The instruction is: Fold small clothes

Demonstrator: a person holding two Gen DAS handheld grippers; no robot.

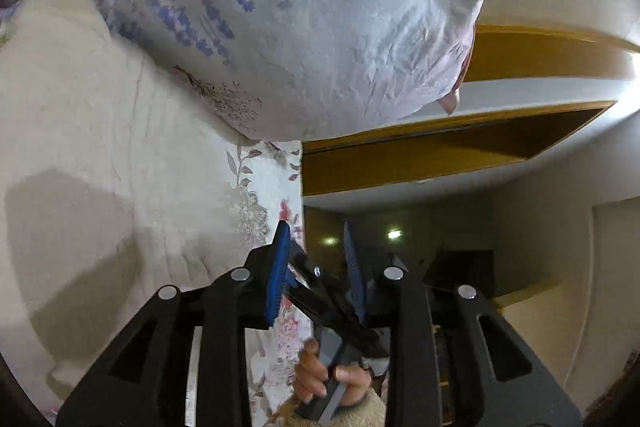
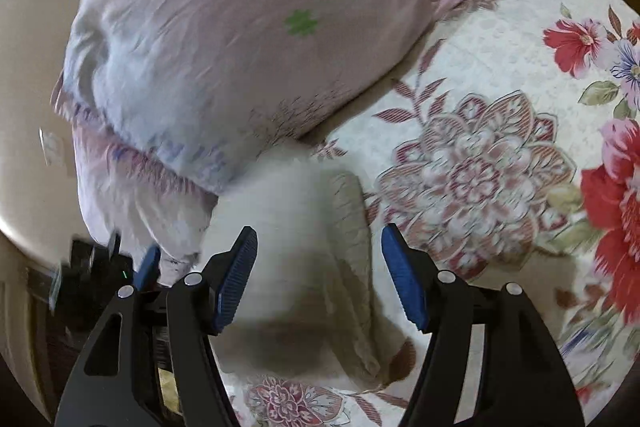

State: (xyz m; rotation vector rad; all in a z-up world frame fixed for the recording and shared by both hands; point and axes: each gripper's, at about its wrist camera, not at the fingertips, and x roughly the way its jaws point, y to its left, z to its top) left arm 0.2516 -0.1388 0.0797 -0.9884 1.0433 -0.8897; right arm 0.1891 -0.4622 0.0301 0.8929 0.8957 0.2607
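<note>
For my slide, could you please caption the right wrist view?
Open right gripper over a white garment on a floral bedspread, beside a pillow.

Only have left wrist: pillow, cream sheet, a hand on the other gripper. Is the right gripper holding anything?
Observer: No. The right gripper is open, with nothing between its pads.
Operator: What's ahead of it?
Observer: A white cloth lying on the floral bedspread, in line with the fingers.
Operator: Is it touching the pillow?
Observer: Its far edge meets the pink pillow. Blur hides whether it is under or against it.
</note>
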